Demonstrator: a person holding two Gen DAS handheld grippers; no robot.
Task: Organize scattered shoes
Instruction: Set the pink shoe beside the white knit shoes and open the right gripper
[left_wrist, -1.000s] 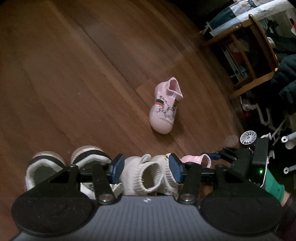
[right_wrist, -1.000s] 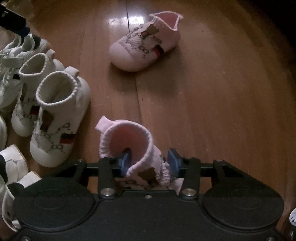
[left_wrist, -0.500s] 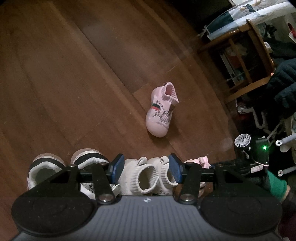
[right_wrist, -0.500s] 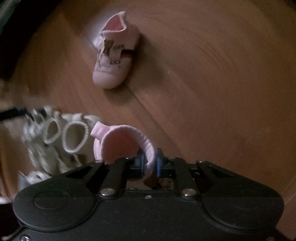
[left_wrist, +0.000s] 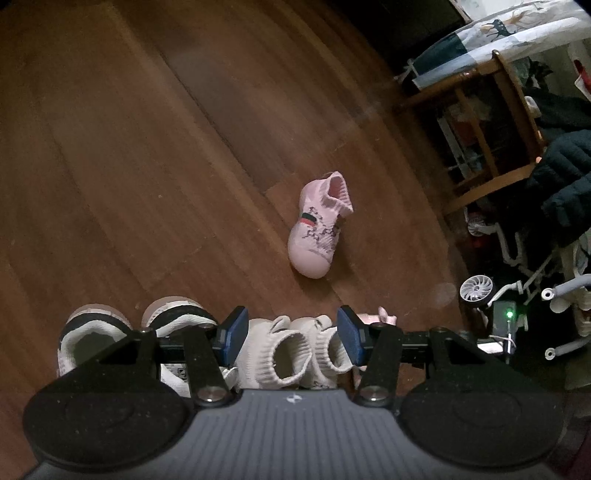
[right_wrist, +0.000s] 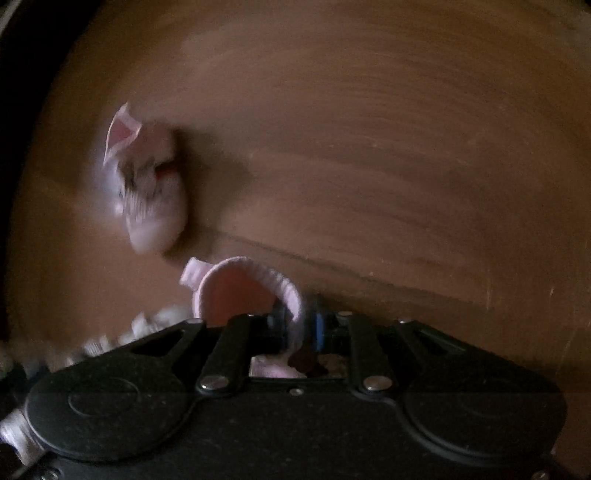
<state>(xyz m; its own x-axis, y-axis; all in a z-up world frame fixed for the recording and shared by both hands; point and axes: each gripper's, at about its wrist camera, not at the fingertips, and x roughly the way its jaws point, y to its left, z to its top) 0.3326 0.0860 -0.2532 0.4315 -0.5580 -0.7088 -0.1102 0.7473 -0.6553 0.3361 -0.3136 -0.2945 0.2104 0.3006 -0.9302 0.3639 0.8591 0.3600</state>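
Since the earlier frame, the right gripper (right_wrist: 299, 326) had rolled sharply, its fingers just closing onto the collar of a pink shoe (right_wrist: 255, 291), now pinched. The left gripper (left_wrist: 288, 334) hung half open, empty, over the white shoes (left_wrist: 280, 354). The other pink shoe (left_wrist: 319, 230) lay apart on the floor (left_wrist: 147, 147). Best practice: keep the pinch firm and set it beside the row, toe aligned.

No text, brand or number can be read anywhere. The dark pattern on the pink knitted sock shoe (left_wrist: 319, 230) lying on the wooden floor is too small and blurred to make out.
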